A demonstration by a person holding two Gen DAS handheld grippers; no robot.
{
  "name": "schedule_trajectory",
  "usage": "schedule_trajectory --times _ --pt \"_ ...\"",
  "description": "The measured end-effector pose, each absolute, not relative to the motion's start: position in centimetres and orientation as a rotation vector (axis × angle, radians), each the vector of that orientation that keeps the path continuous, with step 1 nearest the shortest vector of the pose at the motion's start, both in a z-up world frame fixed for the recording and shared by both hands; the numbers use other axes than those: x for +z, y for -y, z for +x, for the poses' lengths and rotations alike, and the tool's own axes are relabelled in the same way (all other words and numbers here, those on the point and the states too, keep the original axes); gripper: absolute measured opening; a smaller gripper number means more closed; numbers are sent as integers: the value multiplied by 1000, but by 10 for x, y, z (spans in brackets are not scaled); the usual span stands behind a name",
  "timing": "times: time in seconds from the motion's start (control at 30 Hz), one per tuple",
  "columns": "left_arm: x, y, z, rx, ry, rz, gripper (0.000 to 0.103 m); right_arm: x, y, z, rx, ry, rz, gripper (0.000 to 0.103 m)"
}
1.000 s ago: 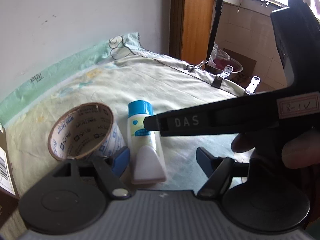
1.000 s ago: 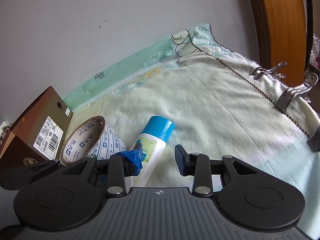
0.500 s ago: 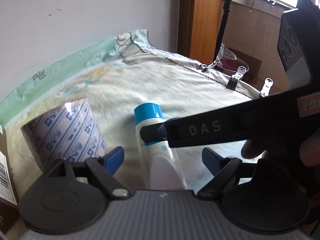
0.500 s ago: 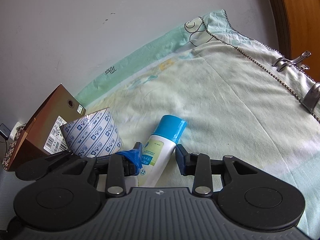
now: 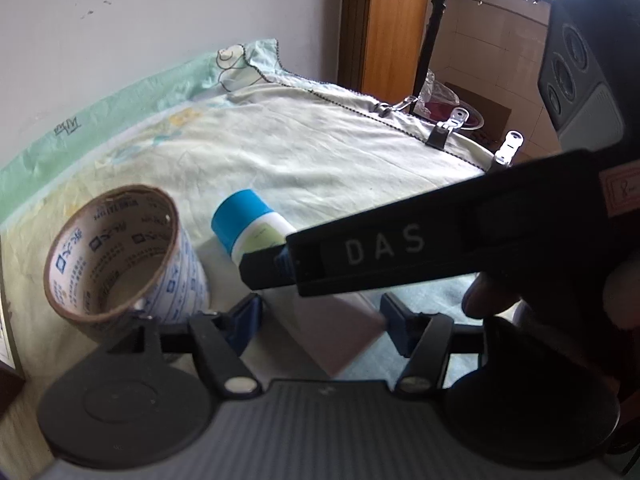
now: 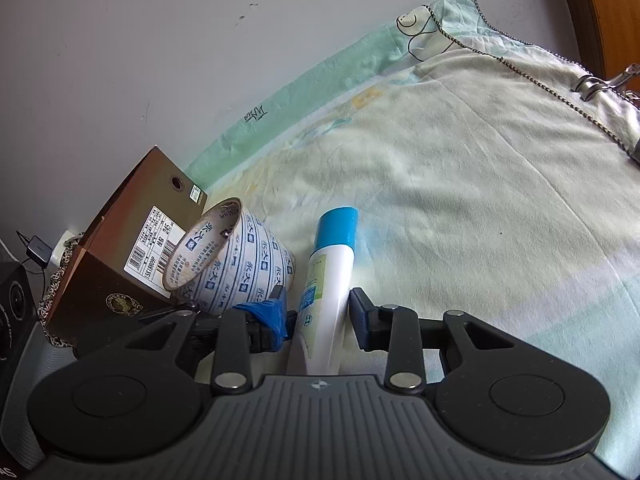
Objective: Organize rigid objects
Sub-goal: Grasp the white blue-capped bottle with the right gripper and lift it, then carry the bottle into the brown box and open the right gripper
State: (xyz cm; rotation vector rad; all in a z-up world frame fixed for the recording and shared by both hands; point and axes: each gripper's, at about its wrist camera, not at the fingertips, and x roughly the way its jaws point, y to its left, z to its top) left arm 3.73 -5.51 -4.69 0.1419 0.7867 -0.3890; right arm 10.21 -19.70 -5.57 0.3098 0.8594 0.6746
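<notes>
A white tube with a blue cap (image 6: 330, 276) lies on the pale cloth, cap pointing away. My right gripper (image 6: 318, 312) has its fingers on either side of the tube's body, close against it. In the left wrist view the tube (image 5: 250, 228) lies under the right gripper's black body (image 5: 400, 248). My left gripper (image 5: 318, 320) is open and empty around the tube's flat end. A tape roll (image 5: 120, 256) with blue print lies on its side just left of the tube; it also shows in the right wrist view (image 6: 236, 258).
A brown cardboard box (image 6: 128, 256) stands left of the tape against the white wall. The cloth (image 6: 460, 200) covers the table, held by metal clips (image 5: 444, 128) along the right edge. A wooden door frame (image 5: 388, 20) stands beyond.
My right gripper has moved forward so the tube sits deeper between its fingers. The tape roll has turned from standing on its end to lying with its open core towards me.
</notes>
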Motion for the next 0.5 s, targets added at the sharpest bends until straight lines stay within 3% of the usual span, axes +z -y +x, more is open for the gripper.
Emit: schedule_trajectory --times 0.5 --pt "-29 42 -35 -442 -742 164 60 -44 198 36 658 -873 373 12"
